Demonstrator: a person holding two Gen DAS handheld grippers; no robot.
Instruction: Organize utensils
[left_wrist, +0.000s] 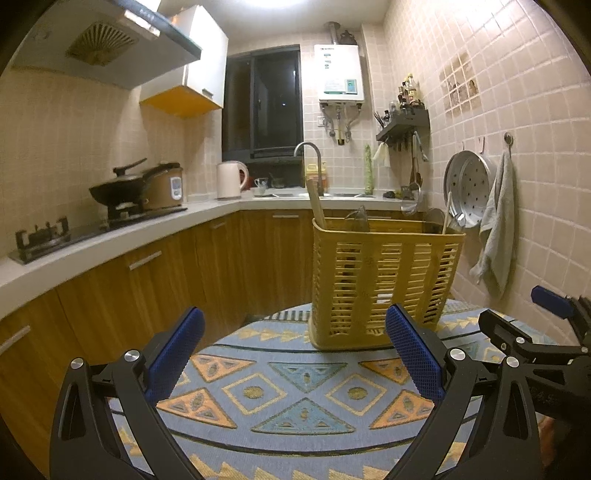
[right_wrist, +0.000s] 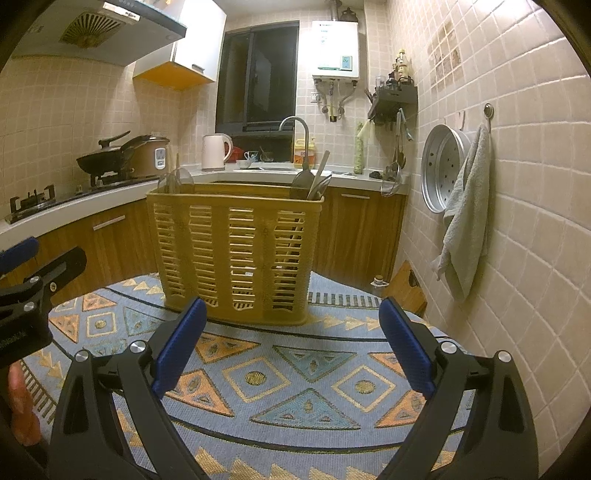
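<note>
A yellow slatted utensil basket (left_wrist: 380, 280) (right_wrist: 236, 254) stands upright on a table covered by a blue patterned cloth (left_wrist: 303, 398) (right_wrist: 295, 384). Several utensils stick out of it: a wooden handle (left_wrist: 317, 205) at one end, spoons and a ladle (right_wrist: 312, 181) at the other. My left gripper (left_wrist: 295, 354) is open and holds nothing, a little short of the basket. My right gripper (right_wrist: 291, 343) is also open and empty, just in front of the basket. Each gripper shows at the edge of the other's view: the right gripper (left_wrist: 535, 332) and the left gripper (right_wrist: 33, 280).
Behind the table runs an L-shaped counter (left_wrist: 155, 229) with a gas hob, a black wok (left_wrist: 118, 192), a rice cooker, a kettle (left_wrist: 229, 181) and a sink tap (left_wrist: 310, 155). On the tiled right wall hang a steamer tray (right_wrist: 443, 166) and a towel (right_wrist: 465, 218).
</note>
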